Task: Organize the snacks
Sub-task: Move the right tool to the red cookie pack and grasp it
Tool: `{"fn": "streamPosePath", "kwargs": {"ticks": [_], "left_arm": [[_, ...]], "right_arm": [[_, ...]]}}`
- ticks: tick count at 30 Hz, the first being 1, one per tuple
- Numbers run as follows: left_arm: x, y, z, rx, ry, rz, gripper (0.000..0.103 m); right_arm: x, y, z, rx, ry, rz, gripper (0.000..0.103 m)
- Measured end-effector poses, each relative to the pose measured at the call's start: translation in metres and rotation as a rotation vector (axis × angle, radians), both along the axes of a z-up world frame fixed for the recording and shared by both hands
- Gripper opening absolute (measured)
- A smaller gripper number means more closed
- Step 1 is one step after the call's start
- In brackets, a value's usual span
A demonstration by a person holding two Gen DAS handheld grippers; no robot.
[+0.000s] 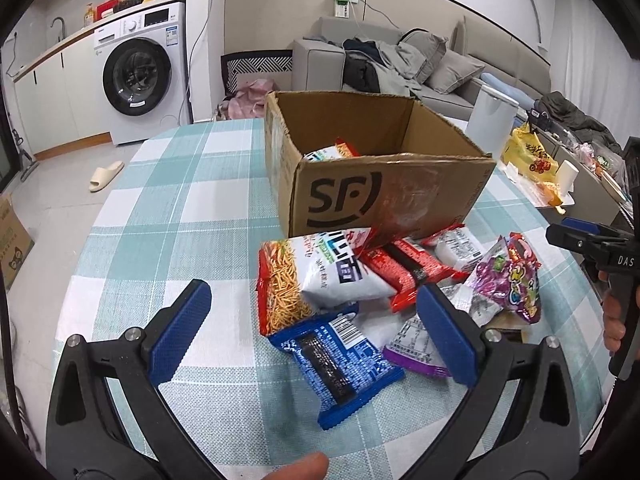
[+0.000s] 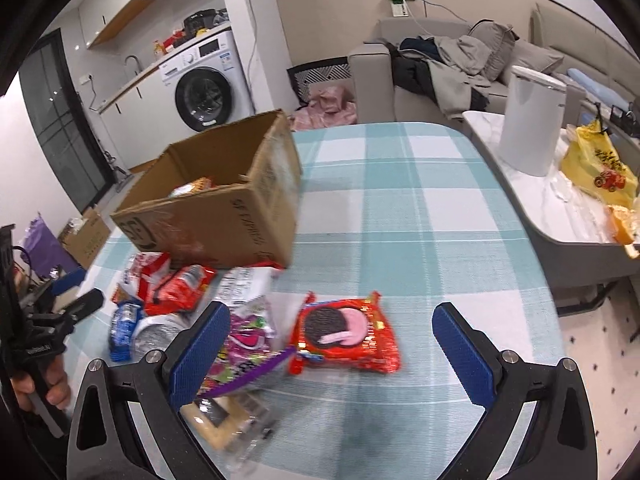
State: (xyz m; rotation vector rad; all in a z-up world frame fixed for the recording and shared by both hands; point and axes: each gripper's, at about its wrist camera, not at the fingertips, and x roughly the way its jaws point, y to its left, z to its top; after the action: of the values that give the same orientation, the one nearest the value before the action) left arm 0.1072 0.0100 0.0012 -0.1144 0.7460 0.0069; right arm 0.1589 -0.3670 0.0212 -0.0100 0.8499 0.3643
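An open cardboard box (image 1: 384,192) (image 2: 224,216) stands on the checked tablecloth, with one snack pack (image 1: 330,152) inside. In front of it lies a heap of snack packs: a noodle-stick bag (image 1: 296,276), red packs (image 1: 408,268), a blue cookie pack (image 1: 340,364), a purple candy bag (image 1: 508,276). My left gripper (image 1: 314,332) is open, hovering just above the blue cookie pack. My right gripper (image 2: 334,354) is open over a red cookie pack (image 2: 346,336), which lies apart at the heap's right. The purple candy bag (image 2: 248,344) sits by its left finger.
A white cylindrical bin (image 2: 532,124) and a yellow bag (image 2: 600,172) sit on a side counter right of the table. A sofa with clothes (image 1: 400,60) stands behind, a washing machine (image 1: 136,76) to the left. Bare tablecloth (image 2: 420,200) lies right of the box.
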Motion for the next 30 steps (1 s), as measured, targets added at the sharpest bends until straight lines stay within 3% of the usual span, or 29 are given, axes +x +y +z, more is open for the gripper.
{"fn": "streamPosePath", "kwargs": {"ticks": [9, 17, 30], "left_arm": [[0.007, 0.005, -0.012, 0.008, 0.039, 0.006, 0.102], [0.01, 0.005, -0.017, 0.011, 0.047, -0.001, 0.102], [0.011, 0.003, -0.02, 0.013, 0.056, -0.011, 0.102]], "right_arm": [[0.007, -0.003, -0.02, -0.11, 0.019, -0.006, 0.103], [0.015, -0.015, -0.032, -0.082, 0.059, -0.019, 0.102], [0.018, 0.005, -0.051, -0.081, 0.101, 0.017, 0.098]]}}
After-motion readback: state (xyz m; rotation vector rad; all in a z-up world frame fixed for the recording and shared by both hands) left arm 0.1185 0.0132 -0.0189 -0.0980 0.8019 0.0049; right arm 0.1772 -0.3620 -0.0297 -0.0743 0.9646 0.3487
